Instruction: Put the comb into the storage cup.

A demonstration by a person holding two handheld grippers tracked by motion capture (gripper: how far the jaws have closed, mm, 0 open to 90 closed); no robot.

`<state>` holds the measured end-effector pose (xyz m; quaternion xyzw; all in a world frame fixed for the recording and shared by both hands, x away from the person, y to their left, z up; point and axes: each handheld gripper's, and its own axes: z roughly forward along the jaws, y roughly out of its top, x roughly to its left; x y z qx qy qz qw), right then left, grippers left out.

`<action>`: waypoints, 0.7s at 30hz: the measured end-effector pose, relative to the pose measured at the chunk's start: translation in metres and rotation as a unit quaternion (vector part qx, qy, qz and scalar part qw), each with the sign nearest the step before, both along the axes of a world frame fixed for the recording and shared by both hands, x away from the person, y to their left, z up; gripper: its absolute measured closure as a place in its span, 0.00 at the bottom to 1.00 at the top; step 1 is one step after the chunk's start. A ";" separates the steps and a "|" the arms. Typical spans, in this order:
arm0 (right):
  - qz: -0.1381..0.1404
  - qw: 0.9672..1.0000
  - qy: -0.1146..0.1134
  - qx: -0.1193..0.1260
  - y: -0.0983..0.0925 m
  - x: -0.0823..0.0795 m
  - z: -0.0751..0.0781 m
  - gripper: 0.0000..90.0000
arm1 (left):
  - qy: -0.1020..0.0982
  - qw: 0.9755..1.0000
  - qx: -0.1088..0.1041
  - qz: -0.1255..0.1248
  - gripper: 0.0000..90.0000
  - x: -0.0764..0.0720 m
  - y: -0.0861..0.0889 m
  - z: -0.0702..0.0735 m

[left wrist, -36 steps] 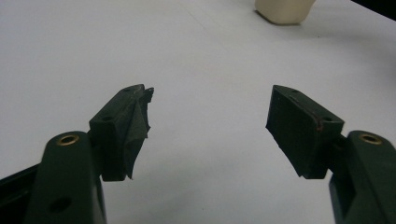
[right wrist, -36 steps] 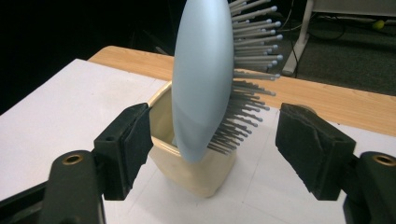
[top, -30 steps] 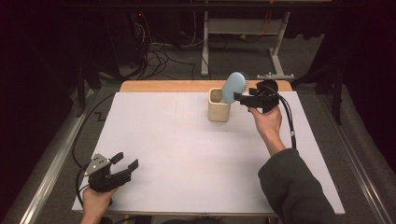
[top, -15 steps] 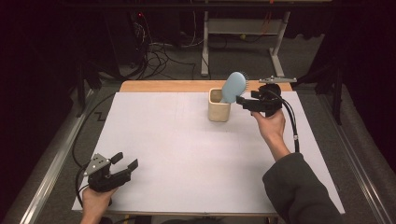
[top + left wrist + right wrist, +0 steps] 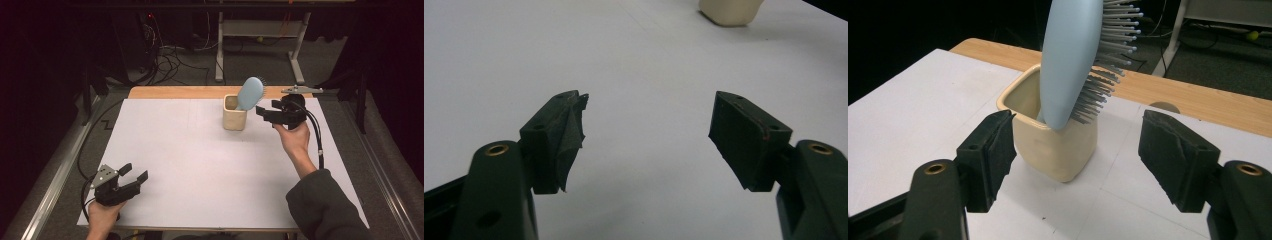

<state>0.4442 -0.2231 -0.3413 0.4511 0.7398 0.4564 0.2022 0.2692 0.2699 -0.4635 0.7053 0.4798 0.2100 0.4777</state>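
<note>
A light blue hairbrush (image 5: 250,93) (image 5: 1070,60) stands handle-down in a cream square cup (image 5: 234,113) (image 5: 1055,145) at the back of the white table (image 5: 200,160), leaning to the right with its bristles facing right. My right gripper (image 5: 261,112) (image 5: 1075,150) is open just right of the cup, its jaws on either side of the cup's near face, holding nothing. At the table's front left corner my left gripper (image 5: 135,172) (image 5: 649,127) is open and empty over bare white surface. The cup's base (image 5: 730,10) shows far off in the left gripper view.
A wooden strip (image 5: 175,92) (image 5: 1198,97) runs along the table's back edge. Beyond it are cables and a metal stand (image 5: 260,30) on the dark floor. A metal rail (image 5: 55,180) borders the table's left side.
The right gripper has drawn back slightly to the right, away from the cup. The brush stays leaning in the cup. The left gripper has held still.
</note>
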 end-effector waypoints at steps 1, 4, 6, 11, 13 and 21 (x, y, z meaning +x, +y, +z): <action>0.000 1.000 0.001 0.001 0.000 -0.001 0.000 0.35 | 0.000 1.000 0.000 0.000 0.34 0.000 0.000 0.000; 0.007 1.000 0.000 0.004 -0.001 -0.003 0.002 0.35 | 0.000 1.000 0.000 0.000 0.34 0.000 0.000 0.000; 0.009 1.000 -0.002 0.004 -0.002 -0.004 0.002 0.35 | 0.000 1.000 0.001 0.000 0.34 0.000 0.000 0.000; 0.008 1.000 -0.002 0.005 -0.005 -0.006 0.000 0.35 | 0.000 1.000 0.000 0.000 0.34 0.000 0.000 0.000; 0.008 1.000 -0.004 0.006 -0.007 -0.007 0.000 0.36 | 0.000 1.000 0.001 0.000 0.34 0.000 0.000 0.000; 0.007 1.000 -0.009 0.006 -0.011 -0.012 0.000 0.35 | 0.000 1.000 0.001 0.001 0.34 0.000 0.000 0.000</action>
